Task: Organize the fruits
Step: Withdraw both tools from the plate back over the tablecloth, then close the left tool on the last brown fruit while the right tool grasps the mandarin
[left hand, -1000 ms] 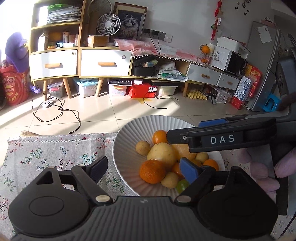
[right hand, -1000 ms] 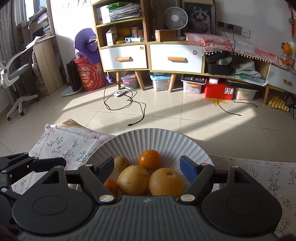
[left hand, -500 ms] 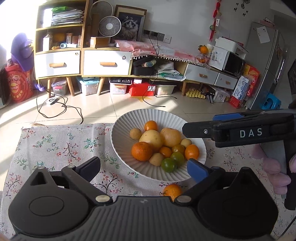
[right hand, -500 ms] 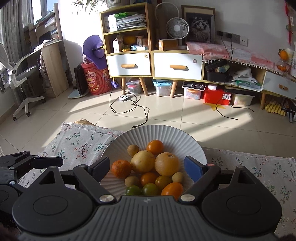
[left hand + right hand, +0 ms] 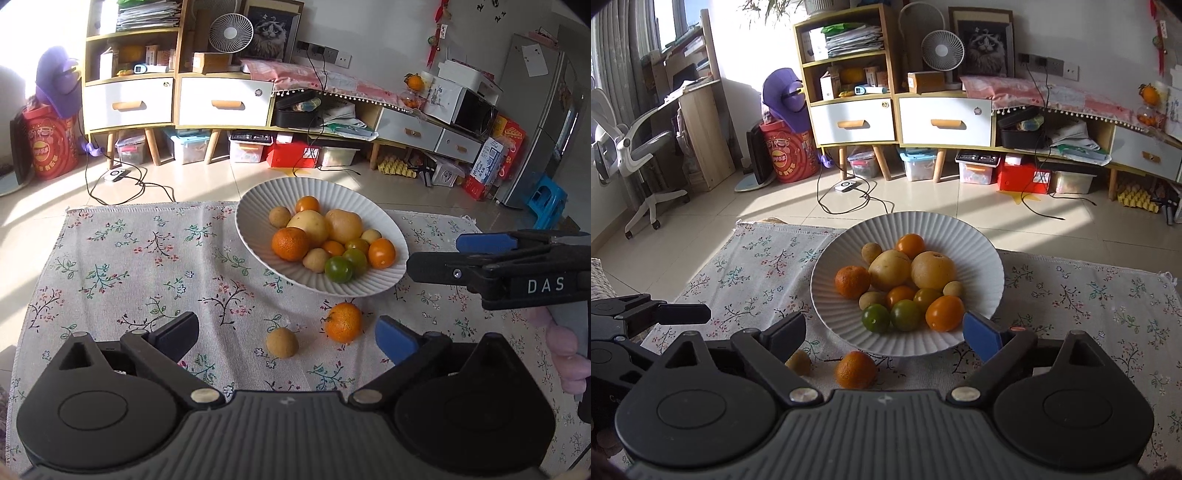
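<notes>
A white ribbed bowl [image 5: 386,225] [image 5: 979,243] on the floral cloth holds several fruits: orange mandarins, yellow-brown pears, small tan longans, green and orange tomatoes. On the cloth in front of the bowl lie a loose mandarin [image 5: 343,322] [image 5: 856,369] and a small tan longan [image 5: 282,342] [image 5: 799,362]. My left gripper [image 5: 286,334] is open above them, with nothing between its fingers. My right gripper [image 5: 884,332] hovers over the bowl's near rim, jaws still opening and empty. It also shows at the right of the left wrist view, where its pads are hidden.
The floral cloth [image 5: 140,266] covers the table, with its far edge just beyond the bowl. Behind lie a tiled floor with cables [image 5: 849,195], cabinets with drawers [image 5: 945,122], a fan and storage boxes. A gloved hand [image 5: 565,354] grips the right tool.
Both grippers have drawn back from the bowl and opened wider. The whole bowl, the loose mandarin and the longan on the cloth have come into view.
</notes>
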Tool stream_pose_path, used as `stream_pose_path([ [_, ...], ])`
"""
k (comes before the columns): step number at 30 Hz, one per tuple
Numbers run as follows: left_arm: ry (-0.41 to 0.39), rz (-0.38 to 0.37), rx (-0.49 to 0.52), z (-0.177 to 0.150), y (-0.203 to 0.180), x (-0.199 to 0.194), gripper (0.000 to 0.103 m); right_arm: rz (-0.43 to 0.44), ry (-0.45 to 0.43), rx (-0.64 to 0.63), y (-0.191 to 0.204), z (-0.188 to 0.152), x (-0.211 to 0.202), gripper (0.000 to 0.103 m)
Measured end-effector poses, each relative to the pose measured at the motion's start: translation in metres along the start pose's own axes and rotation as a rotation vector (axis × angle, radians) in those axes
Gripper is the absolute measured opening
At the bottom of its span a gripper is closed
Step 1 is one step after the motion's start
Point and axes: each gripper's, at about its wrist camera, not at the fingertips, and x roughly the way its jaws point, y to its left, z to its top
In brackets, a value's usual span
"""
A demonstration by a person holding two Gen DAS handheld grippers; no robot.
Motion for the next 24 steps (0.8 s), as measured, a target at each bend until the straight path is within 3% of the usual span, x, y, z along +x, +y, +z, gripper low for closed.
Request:
stream_pose_path([
  [12,-0.012,0.038,-0.003,-0.024,0.006,-0.005,0.098,0.025,-0.006,0.025,-0.002,-0.034,-0.012,0.097],
  [24,-0.041,0.098,0.041,-0.040,0.001,0.020,0.098,-0.003,-0.013,0.010,-0.007,-0.056,-0.005,0.102],
])
